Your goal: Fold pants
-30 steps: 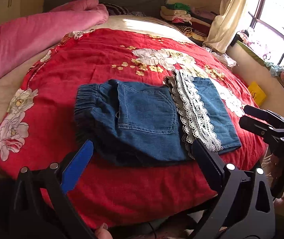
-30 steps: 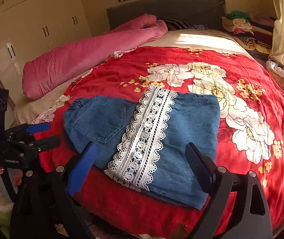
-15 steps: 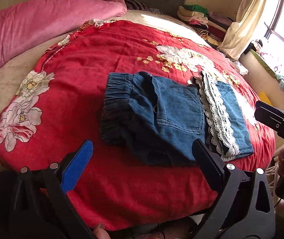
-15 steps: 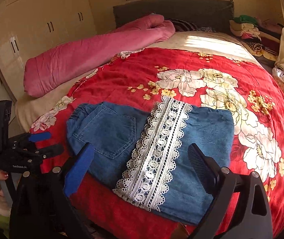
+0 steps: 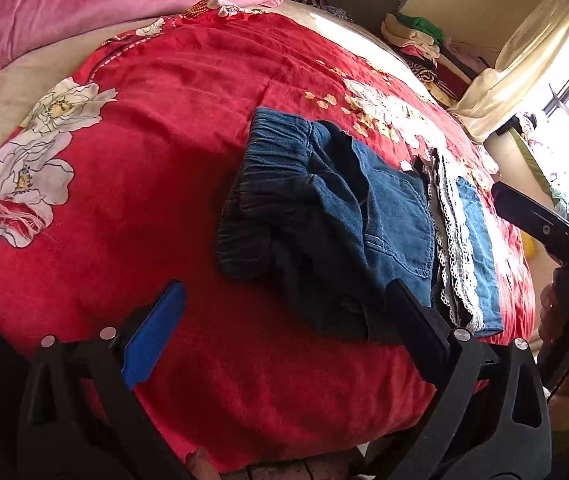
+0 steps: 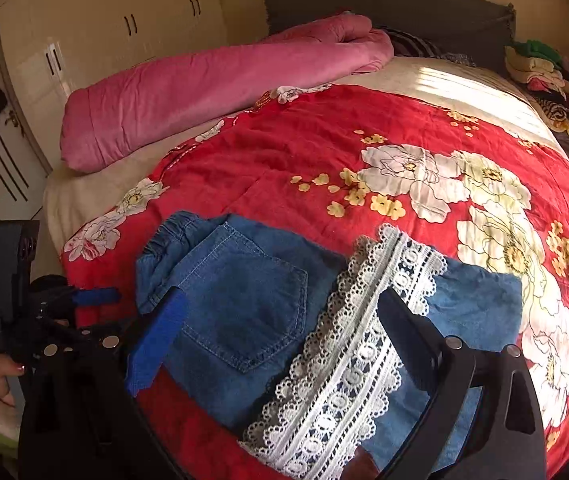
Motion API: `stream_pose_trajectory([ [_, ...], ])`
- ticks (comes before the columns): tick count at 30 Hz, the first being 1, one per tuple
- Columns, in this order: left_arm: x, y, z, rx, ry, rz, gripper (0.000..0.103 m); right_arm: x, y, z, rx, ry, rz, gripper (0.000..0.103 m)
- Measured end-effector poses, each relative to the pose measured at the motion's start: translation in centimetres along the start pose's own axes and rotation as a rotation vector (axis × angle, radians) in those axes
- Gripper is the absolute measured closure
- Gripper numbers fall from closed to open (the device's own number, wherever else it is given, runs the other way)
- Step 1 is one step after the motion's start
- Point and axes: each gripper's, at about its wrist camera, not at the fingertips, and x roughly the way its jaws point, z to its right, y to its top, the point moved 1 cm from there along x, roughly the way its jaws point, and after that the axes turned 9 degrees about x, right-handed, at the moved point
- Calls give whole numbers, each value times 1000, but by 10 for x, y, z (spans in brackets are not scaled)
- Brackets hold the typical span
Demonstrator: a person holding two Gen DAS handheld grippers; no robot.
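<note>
Red floral bedspread (image 6: 284,152) on a bed, pink quilt (image 6: 204,88) along its far edge.
Folded denim pants (image 6: 244,300) lie near the bed's front edge; right gripper (image 6: 280,320) gapes over them, just widened, nothing clamped; left gripper (image 5: 284,312) gapes, empty.

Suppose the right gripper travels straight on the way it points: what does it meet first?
Most likely the denim pants, near the white lace band between the right gripper's open jaws. Depth is unclear, so the exact spot is uncertain.
</note>
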Motion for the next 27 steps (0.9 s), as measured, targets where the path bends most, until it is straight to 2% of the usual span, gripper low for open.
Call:
stream_pose_trajectory([
  [6,11,1,0,-38,-45,-10,10,31,27,-16,-37,79,-64,7],
  [13,20,2,-6,-92,-64,3,10,86,56,-42,-77,221,-215,7],
  [24,24,6,-15,-119,-168,73,10,156,69,-75,-128,290,-422,7],
  [26,25,7,-16,-130,-189,84,10,167,66,-80,-144,280,-461,11],
  [27,25,7,-17,-135,-196,91,10,172,64,-83,-156,272,-473,27],
])
